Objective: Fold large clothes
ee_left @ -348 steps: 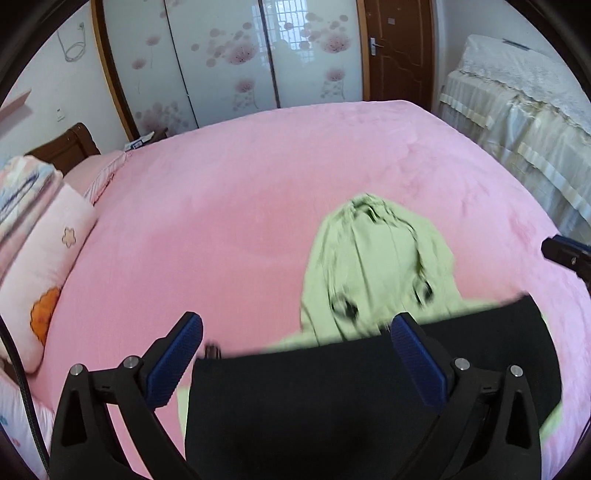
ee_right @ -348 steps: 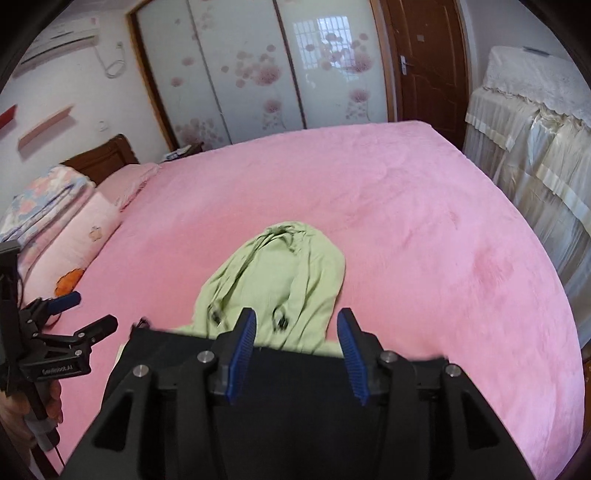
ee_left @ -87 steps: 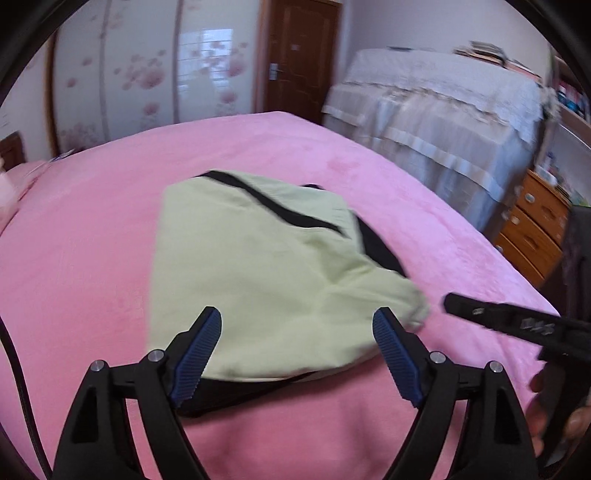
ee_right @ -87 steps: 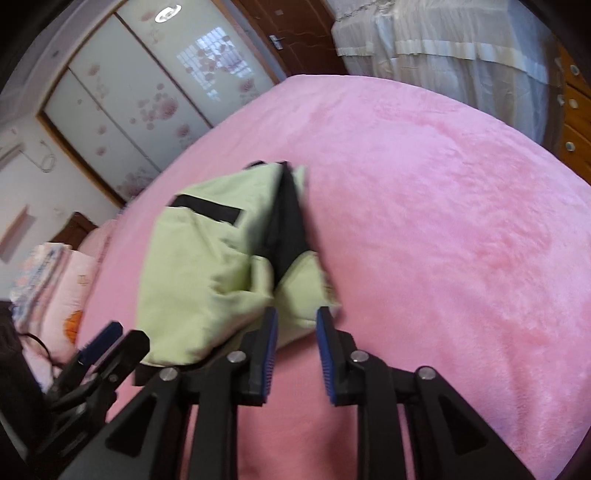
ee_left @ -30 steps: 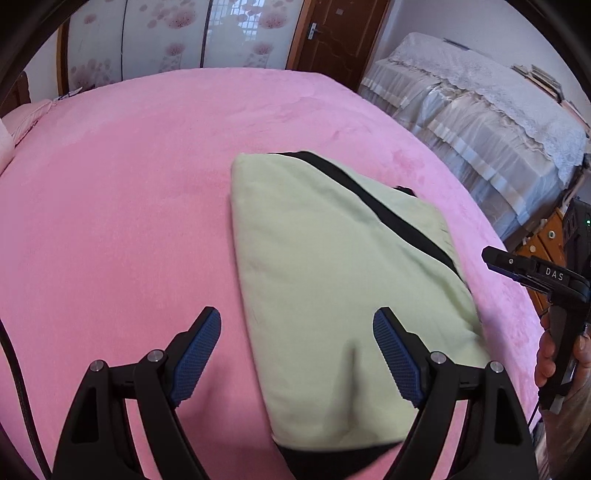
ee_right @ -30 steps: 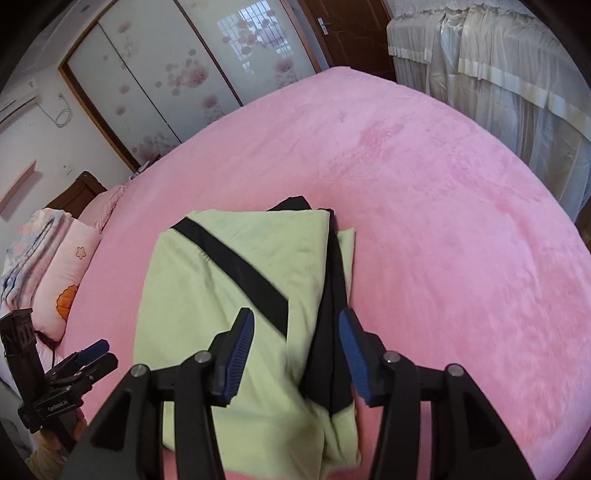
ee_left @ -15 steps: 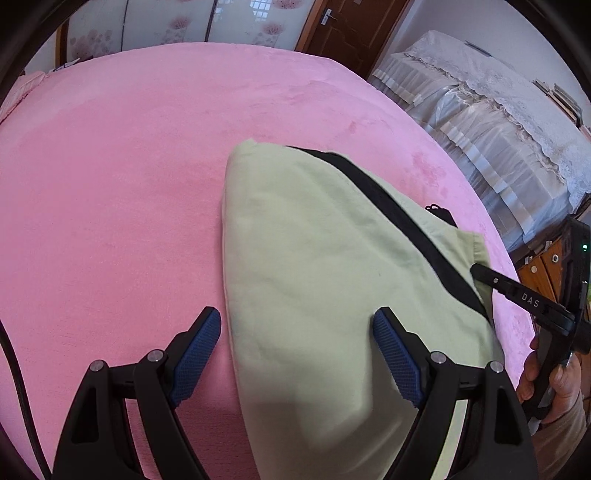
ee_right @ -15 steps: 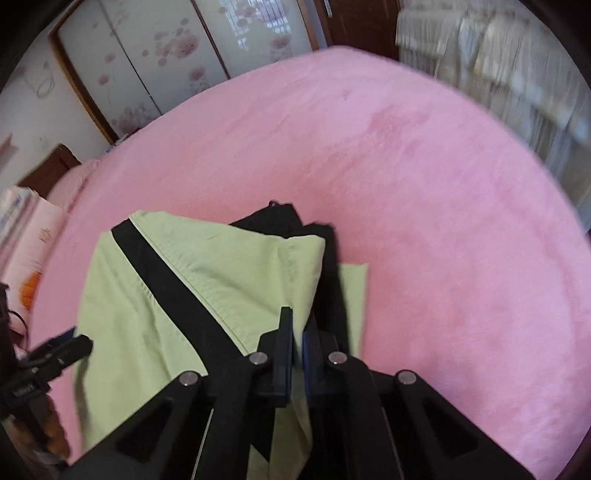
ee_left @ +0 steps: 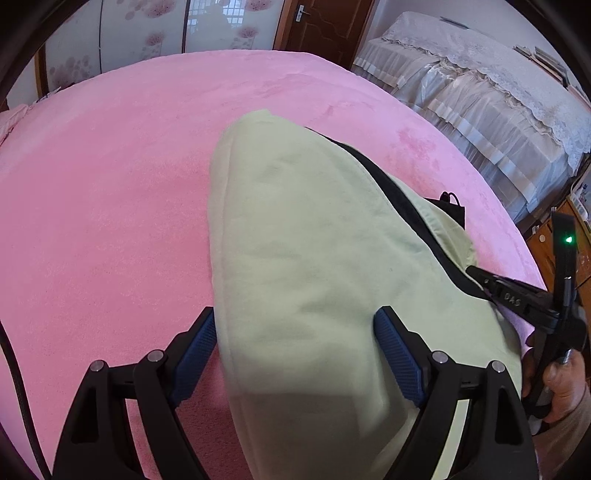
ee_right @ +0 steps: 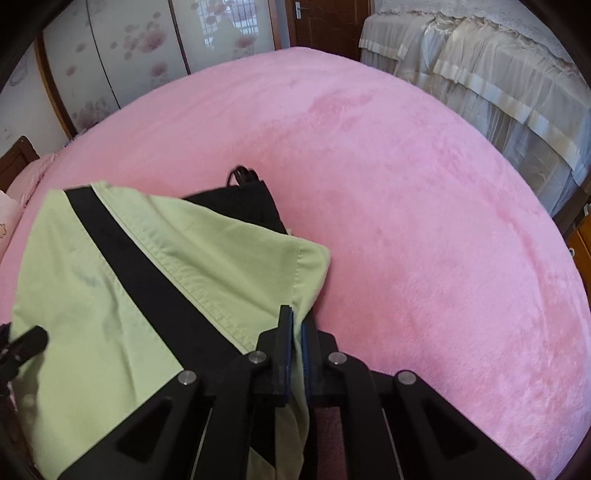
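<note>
One garment (ee_left: 314,251): light green with a black band (ee_right: 147,273), folded, lying on the pink bedspread (ee_left: 110,206); black inner layer (ee_right: 243,203) poking out at the far edge, with a small black loop at its tip. Two grippers. Left gripper (ee_left: 295,343) spread wide, blue pads (ee_left: 397,350) either side of the near end of the fold, green cloth filling the gap between them and draped over the lower part; pads not pressing on the fabric, left pad right at the cloth's edge. Right gripper (ee_right: 294,332) pinched nearly closed on the green corner at the garment's right edge, thin layer of cloth caught between the pads and running down between the fingers; black layer just behind the clamp point. Same gripper visible in the left wrist view (ee_left: 517,295) at the far right side of the garment, tip against the black band, held by one hand (ee_left: 565,384), green indicator light lit on its body. Tip of the left gripper visible at the left edge of the right wrist view (ee_right: 26,343), over the green cloth. Garment sits toward the near right part of the bedspread. One dark wooden door (ee_left: 325,26), one wardrobe with floral sliding panels (ee_right: 147,55), one second bed with a pale lace cover (ee_left: 480,88) behind.
</note>
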The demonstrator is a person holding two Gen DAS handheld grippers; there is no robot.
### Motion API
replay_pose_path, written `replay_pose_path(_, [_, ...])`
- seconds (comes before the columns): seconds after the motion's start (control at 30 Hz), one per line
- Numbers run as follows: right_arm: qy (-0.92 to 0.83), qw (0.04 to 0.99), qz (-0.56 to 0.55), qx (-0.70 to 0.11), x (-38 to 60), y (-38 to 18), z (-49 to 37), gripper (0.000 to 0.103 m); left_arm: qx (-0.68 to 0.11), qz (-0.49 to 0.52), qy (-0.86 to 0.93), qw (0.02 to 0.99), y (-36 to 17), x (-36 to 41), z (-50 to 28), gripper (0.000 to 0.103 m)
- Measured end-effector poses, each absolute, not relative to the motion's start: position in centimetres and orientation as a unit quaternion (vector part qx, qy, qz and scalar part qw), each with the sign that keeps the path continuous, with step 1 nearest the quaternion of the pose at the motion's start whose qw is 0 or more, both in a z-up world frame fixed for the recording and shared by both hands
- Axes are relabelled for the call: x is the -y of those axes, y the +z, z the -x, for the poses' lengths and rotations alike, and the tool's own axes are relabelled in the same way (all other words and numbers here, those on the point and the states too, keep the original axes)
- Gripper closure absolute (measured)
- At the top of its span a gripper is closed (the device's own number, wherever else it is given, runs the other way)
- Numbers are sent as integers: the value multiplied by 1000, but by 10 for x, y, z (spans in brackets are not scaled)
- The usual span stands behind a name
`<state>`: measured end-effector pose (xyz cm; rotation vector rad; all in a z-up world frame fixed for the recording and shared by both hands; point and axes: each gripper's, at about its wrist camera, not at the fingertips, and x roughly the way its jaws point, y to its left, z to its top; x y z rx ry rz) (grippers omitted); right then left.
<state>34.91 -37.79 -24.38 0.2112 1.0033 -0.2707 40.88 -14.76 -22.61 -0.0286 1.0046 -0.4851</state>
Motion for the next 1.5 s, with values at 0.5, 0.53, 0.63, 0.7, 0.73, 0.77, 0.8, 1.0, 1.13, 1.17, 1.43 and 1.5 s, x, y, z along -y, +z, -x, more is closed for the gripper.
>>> replay_pose_path(0.5, [-120,877,-157,-438,385,-185,-307,84,-466,-14,-187,865,-178,144,-380,18])
replay_pose_path(0.53, [-114,880,-162,-432,383,-175,-298,78,-460,-11,-186,868,-169,141,-373,18])
replay_pose_path(0.63, [-98,890,-167,-413,376,-146,-271,64,-449,-12,-183,874,-140,135,-352,18])
replay_pose_path(0.7, [-91,895,-164,-404,370,-126,-253,60,-449,-12,-184,874,-124,131,-340,18])
replay_pose_path(0.73, [-87,898,-163,-399,368,-118,-247,58,-449,-9,-187,873,-116,129,-334,18])
replay_pose_path(0.77, [-83,900,-160,-396,365,-111,-240,56,-448,-5,-193,873,-108,126,-327,18])
replay_pose_path(0.8, [-78,901,-156,-397,362,-103,-233,49,-446,-3,-201,872,-98,123,-319,18])
replay_pose_path(1.0, [-41,906,-151,-394,348,-63,-201,41,-451,-17,-209,868,-53,120,-281,14])
replay_pose_path(1.13, [-25,910,-144,-388,337,-43,-191,29,-442,-21,-197,875,-31,115,-266,7])
replay_pose_path(1.17, [-24,911,-142,-387,335,-39,-188,28,-444,-20,-195,874,-27,114,-264,7])
replay_pose_path(1.43, [1,899,-158,-409,331,-24,-188,22,-472,-14,-197,859,-27,122,-264,6])
replay_pose_path(1.5, [1,893,-164,-419,334,-28,-192,14,-477,-5,-211,853,-30,122,-265,6])
